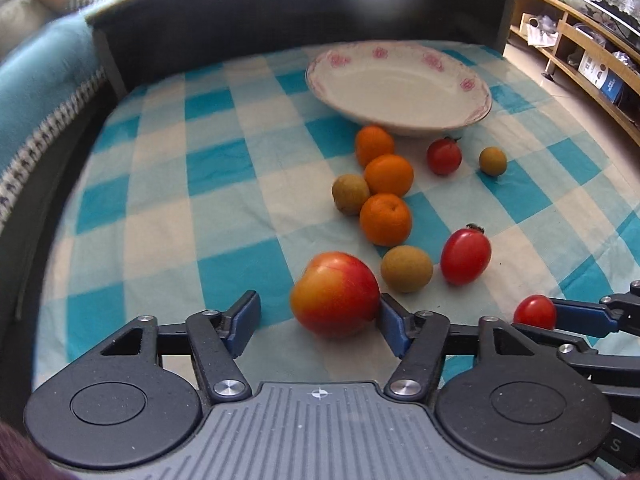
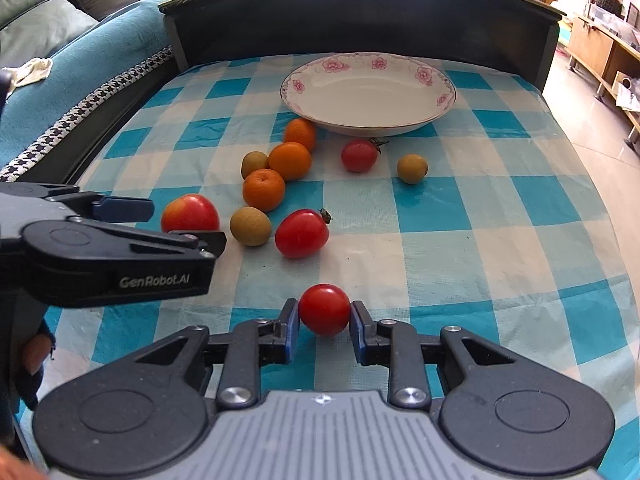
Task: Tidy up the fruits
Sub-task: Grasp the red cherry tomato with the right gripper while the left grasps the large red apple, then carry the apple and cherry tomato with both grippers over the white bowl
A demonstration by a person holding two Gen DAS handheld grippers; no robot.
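A red-yellow apple [image 1: 336, 294] lies on the checked cloth between the fingers of my left gripper [image 1: 318, 303]. The right pad touches it and the left pad stands off with a gap, so this gripper is open. My right gripper [image 2: 325, 313] is shut on a small red tomato [image 2: 324, 309], both blue pads pressing its sides. Further back, a white plate with pink flowers [image 1: 340, 58] holds nothing. Between the plate and the grippers lie three oranges [image 1: 386, 219], several brownish round fruits [image 1: 406, 269] and two more tomatoes [image 1: 465, 256].
A black raised board [image 1: 280, 12] closes the table's far side. A blue sofa [image 1: 36, 76] runs along the left and wooden shelves [image 1: 580, 48] stand at the right. The cloth's right edge [image 2: 600, 184] drops to the tiled floor.
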